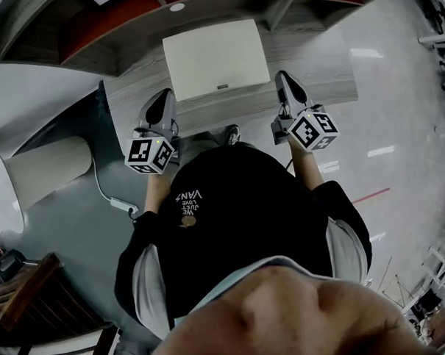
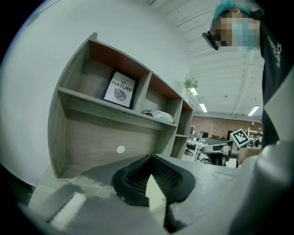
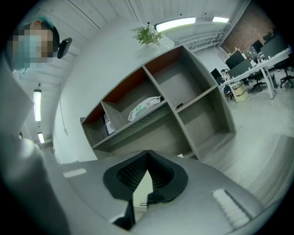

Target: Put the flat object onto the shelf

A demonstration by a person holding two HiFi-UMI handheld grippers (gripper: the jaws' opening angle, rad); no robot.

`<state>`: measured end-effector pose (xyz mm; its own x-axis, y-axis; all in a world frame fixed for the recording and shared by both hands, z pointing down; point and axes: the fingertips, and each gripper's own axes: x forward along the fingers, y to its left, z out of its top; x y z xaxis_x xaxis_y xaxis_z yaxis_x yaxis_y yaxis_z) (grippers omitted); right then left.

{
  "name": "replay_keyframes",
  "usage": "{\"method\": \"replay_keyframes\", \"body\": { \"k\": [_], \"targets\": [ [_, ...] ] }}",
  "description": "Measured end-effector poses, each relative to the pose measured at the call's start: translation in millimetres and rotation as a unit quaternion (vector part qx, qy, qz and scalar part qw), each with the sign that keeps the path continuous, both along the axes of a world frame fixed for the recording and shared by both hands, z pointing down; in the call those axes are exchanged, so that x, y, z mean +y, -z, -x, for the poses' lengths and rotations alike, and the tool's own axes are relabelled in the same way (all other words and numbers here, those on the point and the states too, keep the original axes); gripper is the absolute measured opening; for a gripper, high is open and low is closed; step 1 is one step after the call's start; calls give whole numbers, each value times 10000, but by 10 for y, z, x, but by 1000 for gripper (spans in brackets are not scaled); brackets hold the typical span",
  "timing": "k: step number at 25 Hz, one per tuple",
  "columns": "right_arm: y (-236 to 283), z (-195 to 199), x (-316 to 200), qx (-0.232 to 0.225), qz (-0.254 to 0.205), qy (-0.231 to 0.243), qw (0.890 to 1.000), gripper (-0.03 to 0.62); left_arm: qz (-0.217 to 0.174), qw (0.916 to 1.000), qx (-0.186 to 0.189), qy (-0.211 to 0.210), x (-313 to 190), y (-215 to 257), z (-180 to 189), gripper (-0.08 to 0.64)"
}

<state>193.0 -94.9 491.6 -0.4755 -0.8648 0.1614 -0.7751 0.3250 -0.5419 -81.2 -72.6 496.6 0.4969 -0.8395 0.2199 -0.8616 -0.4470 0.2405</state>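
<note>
Shelf [image 2: 105, 137] stood ahead; left gripper [image 1: 163, 96] and right gripper [image 1: 284, 78], both closed and empty, flanked the flat object [image 1: 216, 59]; likely pre-grasp; next: open, clamp its edges.

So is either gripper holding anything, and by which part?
Nothing is held: left gripper and right gripper are both shut empty, flanking the flat object lying on the desk.

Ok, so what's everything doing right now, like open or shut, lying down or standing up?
flat white board: lying flat on the desk, not on the shelf yet.
left gripper: shut, holding nothing.
right gripper: shut, holding nothing.
Nature picture: standing in an upper shelf compartment.
white bag: lying in the next compartment.
plant: upright on top of the shelf.
</note>
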Motion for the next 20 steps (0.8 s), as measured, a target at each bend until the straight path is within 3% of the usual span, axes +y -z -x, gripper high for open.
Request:
{"method": "replay_keyframes", "body": {
  "k": [5,20],
  "targets": [
    [-53,69,-116,31,78,27,10000,-2,92,9998,40,149,-83,-48,130,1],
    [-6,173,-674,377,11,-187,9991,-2,34,9999,123,-107,-613,-5,246,0]
  ]
}}
